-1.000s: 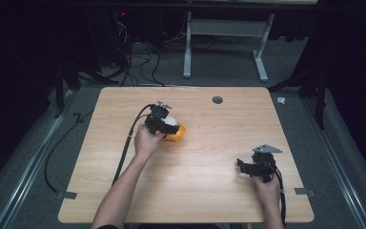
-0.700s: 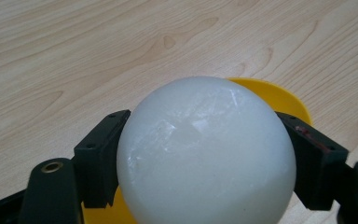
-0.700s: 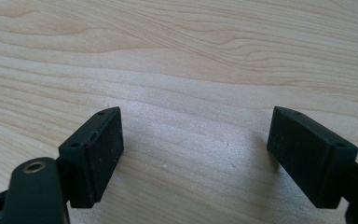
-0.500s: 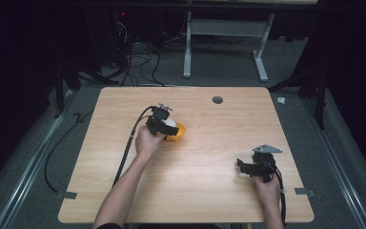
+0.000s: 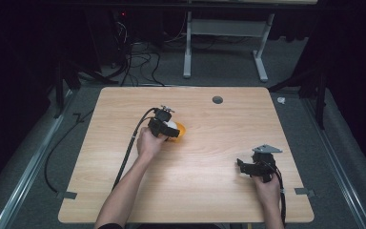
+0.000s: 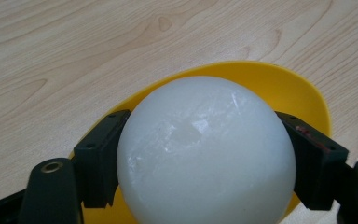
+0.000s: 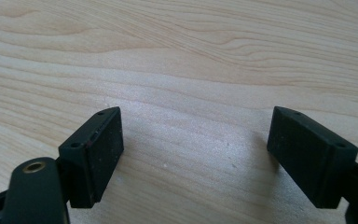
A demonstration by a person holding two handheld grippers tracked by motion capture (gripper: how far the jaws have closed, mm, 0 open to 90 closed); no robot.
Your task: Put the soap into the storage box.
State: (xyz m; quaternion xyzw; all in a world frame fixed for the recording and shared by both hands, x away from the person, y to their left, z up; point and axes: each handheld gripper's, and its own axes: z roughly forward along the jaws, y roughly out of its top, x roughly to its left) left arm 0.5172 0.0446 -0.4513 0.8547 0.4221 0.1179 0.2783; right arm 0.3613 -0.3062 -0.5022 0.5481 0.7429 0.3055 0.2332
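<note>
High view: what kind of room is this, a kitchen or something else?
Probably a lab or recording room, not a kitchen: a bare wooden table on grey carpet, loose cables behind it, dark curtains around, and a person holding the left gripper on a white ball.

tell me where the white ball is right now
The white ball sits clamped in the left hand-held gripper, over the yellow bowl, left of centre on the wooden table in the high view.

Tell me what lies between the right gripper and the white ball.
Nothing: in the high view only bare table separates the right gripper from the white ball, which the left gripper clamps over the yellow bowl.
</note>
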